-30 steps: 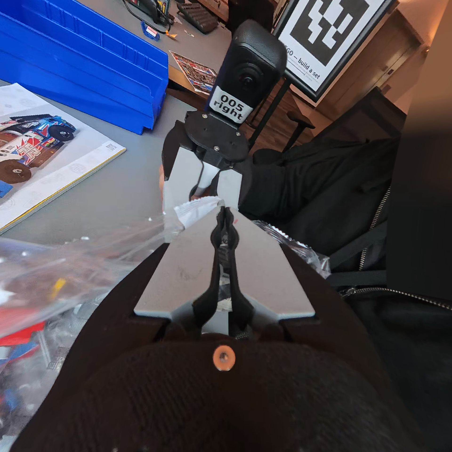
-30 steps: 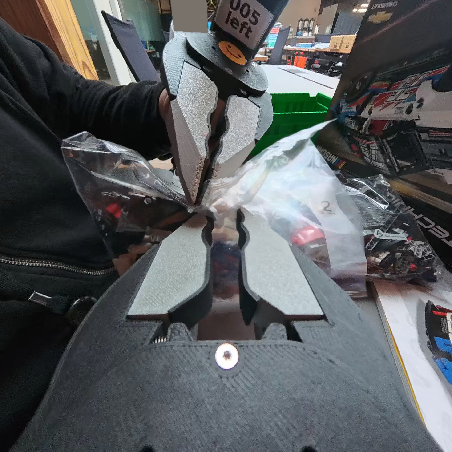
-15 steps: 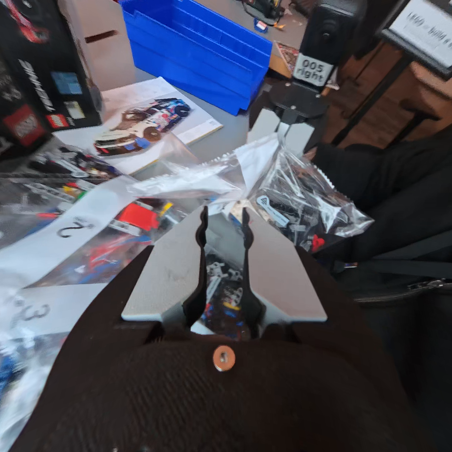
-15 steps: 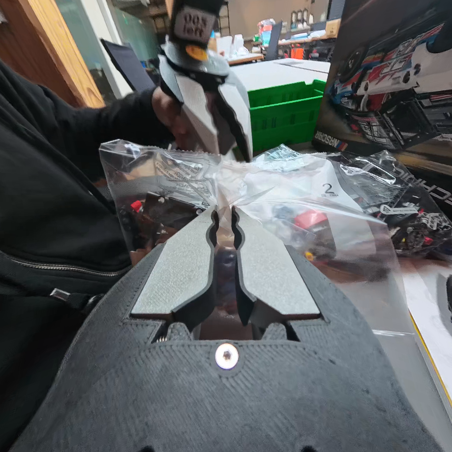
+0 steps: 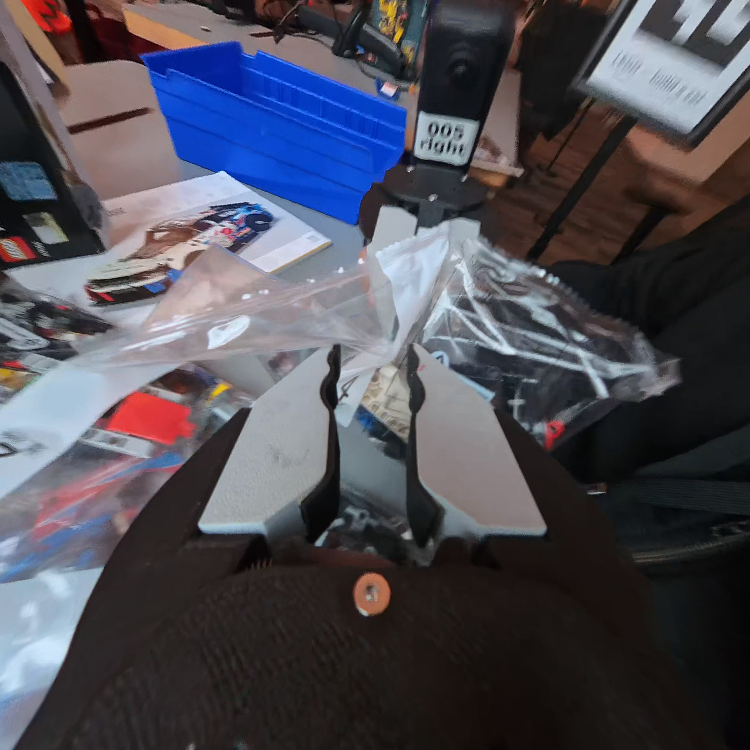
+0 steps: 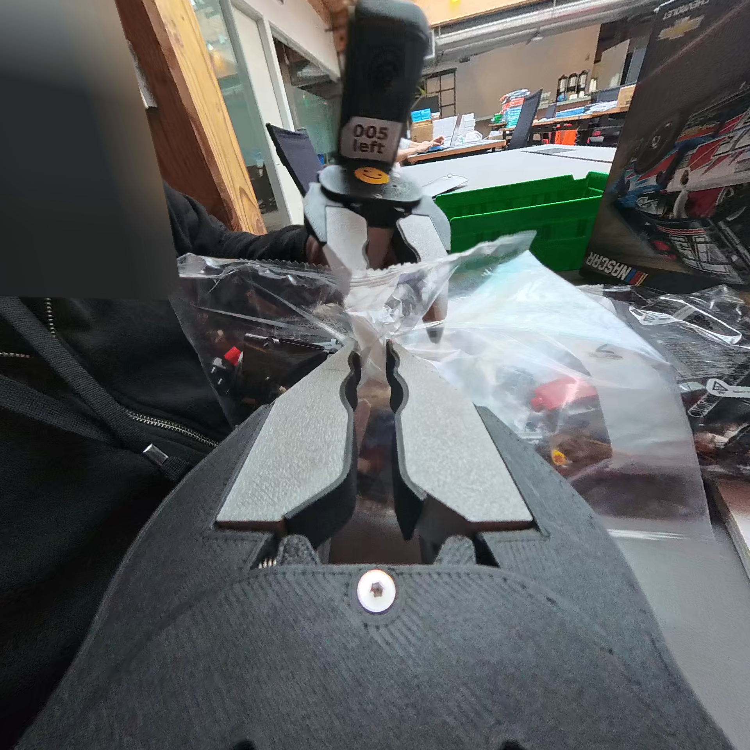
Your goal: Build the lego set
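A clear bag of black lego parts [image 5: 527, 345] hangs off the table edge between my two grippers; it also shows in the right wrist view [image 6: 264, 324]. My left gripper [image 5: 371, 357] is open, its fingertips on either side of loose crumpled plastic at the bag's top. My right gripper [image 6: 371, 349] is nearly closed, pinching the bunched plastic at the bag's neck. Each gripper faces the other: the right gripper [image 5: 422, 227] stands behind the bag in the left wrist view, and the left gripper [image 6: 389, 304] stands open behind it in the right wrist view.
A numbered bag with red and blue parts [image 5: 142, 422] [image 6: 548, 397] lies on the table beside several more bags. An instruction booklet [image 5: 211, 219], the set's box [image 6: 690, 162], a blue bin [image 5: 276, 121] and a green bin [image 6: 519, 215] stand around. A person's black jacket [image 6: 81, 406] is close by.
My left gripper was shut on the bag a second ago; it has let go, opened wide and drawn back. My right gripper has narrowed onto the bag's neck.
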The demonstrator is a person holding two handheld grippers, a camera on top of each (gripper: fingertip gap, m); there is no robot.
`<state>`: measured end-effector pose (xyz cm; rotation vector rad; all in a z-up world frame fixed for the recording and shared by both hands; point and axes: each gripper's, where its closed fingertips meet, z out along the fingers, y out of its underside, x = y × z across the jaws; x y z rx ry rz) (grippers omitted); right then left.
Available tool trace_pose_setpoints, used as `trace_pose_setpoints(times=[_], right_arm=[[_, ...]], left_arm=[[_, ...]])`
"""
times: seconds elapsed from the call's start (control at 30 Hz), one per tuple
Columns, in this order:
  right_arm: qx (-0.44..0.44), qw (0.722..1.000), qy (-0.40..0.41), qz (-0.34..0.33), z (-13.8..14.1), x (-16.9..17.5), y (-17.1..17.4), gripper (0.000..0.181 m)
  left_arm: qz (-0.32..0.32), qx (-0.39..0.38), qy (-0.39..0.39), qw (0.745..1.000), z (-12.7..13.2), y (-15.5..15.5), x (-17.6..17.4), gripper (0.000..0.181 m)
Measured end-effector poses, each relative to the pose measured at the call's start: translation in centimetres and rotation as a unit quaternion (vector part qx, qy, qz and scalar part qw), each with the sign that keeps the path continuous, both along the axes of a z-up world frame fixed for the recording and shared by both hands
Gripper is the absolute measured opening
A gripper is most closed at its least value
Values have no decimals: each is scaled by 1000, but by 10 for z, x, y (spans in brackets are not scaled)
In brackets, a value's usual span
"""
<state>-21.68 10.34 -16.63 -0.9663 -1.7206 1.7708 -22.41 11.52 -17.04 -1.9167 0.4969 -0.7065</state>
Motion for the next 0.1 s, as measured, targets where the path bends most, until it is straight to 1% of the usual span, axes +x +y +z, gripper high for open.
trace_pose_setpoints(times=[0.03,0.1], right_arm=[[2,1000,3,2,1,1,-1,9],[10,1000,5,1,1,1,-1,9]], left_arm=[[-8,-16,-47,999,5,-2,2,29],[-24,-54,-133,989,11,-6,4,32]])
